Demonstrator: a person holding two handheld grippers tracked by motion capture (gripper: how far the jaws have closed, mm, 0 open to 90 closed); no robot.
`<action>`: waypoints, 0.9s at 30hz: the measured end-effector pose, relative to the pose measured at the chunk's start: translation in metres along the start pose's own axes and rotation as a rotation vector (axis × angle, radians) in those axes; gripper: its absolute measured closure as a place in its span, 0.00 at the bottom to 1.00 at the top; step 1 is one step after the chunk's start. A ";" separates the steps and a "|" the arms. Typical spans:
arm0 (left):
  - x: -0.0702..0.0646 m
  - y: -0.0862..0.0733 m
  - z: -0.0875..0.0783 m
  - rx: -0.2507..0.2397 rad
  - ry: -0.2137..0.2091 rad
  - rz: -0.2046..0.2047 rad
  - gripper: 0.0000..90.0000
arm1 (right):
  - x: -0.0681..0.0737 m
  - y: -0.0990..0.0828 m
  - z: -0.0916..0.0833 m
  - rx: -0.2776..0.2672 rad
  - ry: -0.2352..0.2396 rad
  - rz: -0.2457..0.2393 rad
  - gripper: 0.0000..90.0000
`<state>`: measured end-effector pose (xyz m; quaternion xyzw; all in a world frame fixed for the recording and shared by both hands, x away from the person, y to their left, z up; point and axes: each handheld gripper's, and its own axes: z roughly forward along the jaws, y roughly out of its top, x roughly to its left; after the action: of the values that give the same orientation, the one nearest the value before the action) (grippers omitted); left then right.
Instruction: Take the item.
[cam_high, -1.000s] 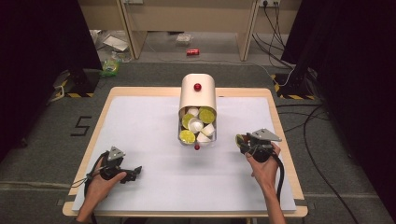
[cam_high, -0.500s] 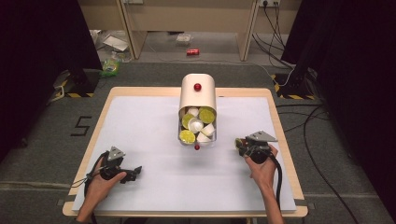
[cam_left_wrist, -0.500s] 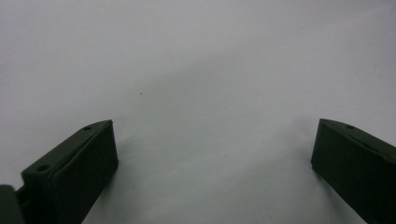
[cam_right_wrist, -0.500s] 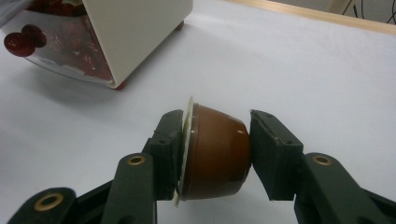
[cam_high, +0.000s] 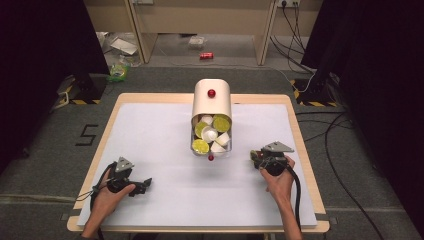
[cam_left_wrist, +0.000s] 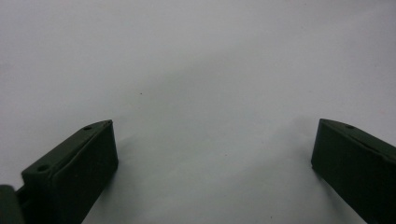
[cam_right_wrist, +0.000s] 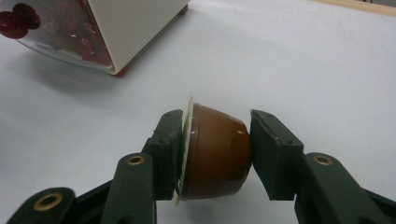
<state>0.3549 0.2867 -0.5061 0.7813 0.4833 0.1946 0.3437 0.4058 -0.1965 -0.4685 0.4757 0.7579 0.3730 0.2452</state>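
We find the right gripper (cam_right_wrist: 215, 154) clenched on a brown cup (cam_right_wrist: 215, 151), foil lid against one jaw and base against the other, low over the worktop (cam_high: 160, 125) at about 4 o'clock from the dispenser (cam_high: 212, 107). In our judgement the hold is end-on against a tapered body; extra squeeze could buckle the lid, and a tilt could let the cup slide out. The left gripper (cam_left_wrist: 212, 154) stands released, nothing between its jaws, resting near the worktop's 7 o'clock corner. Both forearms enter from 6 o'clock, the right hand (cam_high: 278, 181) wrapped under its gripper, pointing toward 9 o'clock
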 end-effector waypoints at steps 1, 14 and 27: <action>0.000 0.000 0.000 0.000 0.000 0.000 0.00 | 0.000 0.000 0.000 0.001 -0.001 0.000 0.62; 0.000 0.000 0.000 0.000 0.000 0.000 0.00 | 0.000 -0.007 0.008 0.035 0.011 0.020 0.61; 0.000 0.000 0.000 0.000 0.000 0.000 0.00 | -0.004 -0.007 0.007 0.034 0.006 0.055 0.52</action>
<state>0.3549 0.2867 -0.5062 0.7812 0.4833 0.1946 0.3438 0.4087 -0.1996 -0.4786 0.4993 0.7514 0.3681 0.2248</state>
